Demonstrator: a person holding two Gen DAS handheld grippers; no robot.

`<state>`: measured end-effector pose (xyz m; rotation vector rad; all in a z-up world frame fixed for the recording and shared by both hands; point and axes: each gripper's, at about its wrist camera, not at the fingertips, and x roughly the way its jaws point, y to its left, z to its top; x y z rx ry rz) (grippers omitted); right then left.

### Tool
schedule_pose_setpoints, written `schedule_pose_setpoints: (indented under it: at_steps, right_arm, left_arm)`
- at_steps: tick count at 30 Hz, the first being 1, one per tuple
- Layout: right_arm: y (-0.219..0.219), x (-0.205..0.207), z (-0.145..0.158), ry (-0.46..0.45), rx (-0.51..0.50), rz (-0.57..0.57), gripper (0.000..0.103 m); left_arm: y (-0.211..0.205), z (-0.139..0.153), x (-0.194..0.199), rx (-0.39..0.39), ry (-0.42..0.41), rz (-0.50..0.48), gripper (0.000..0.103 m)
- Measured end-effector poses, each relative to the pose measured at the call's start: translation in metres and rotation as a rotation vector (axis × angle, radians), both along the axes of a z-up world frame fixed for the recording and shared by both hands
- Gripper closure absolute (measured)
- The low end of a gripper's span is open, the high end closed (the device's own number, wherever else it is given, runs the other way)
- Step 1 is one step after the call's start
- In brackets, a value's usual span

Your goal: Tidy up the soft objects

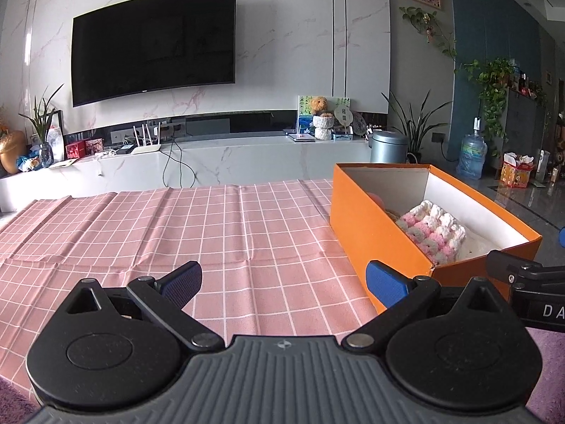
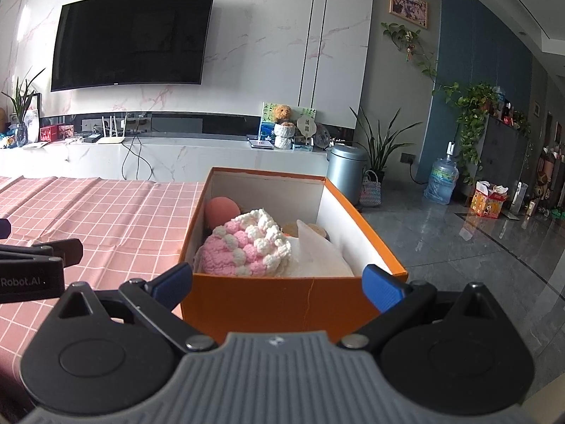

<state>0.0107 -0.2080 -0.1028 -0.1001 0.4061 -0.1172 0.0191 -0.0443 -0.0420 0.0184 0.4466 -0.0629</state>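
An orange cardboard box [image 1: 370, 219] [image 2: 275, 300] sits at the right end of the pink checked tablecloth [image 1: 176, 233] [image 2: 106, 212]. Inside lie a pink-and-white knitted piece [image 1: 432, 228] [image 2: 247, 243], a peach ball [image 2: 222, 212], white paper [image 2: 321, 254] and other soft items half hidden. My left gripper [image 1: 284, 281] stands open over bare cloth, left of the box, holding nothing. My right gripper [image 2: 277, 282] is open in front of the box's near wall, with a fingertip level with each near corner. The other gripper's black body [image 2: 31, 268] [image 1: 529, 282] shows at each view's edge.
The table ends just right of the box, with grey tiled floor [image 2: 459, 247] beyond. Behind the table run a white marble TV bench [image 1: 212, 159] and a wall TV [image 1: 152, 42]. A grey bin [image 2: 346, 169], plants and a water jug [image 2: 441, 180] stand further right.
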Motion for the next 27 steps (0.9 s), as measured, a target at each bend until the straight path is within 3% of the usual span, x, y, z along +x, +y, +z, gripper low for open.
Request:
schedule_pose_setpoints:
  at_steps: [27]
  right_arm:
    - [0.0026, 0.0003, -0.0010, 0.011, 0.001, 0.013, 0.003]
  left_arm:
    - [0.0005, 0.0029, -0.0033, 0.009, -0.003, -0.001, 0.000]
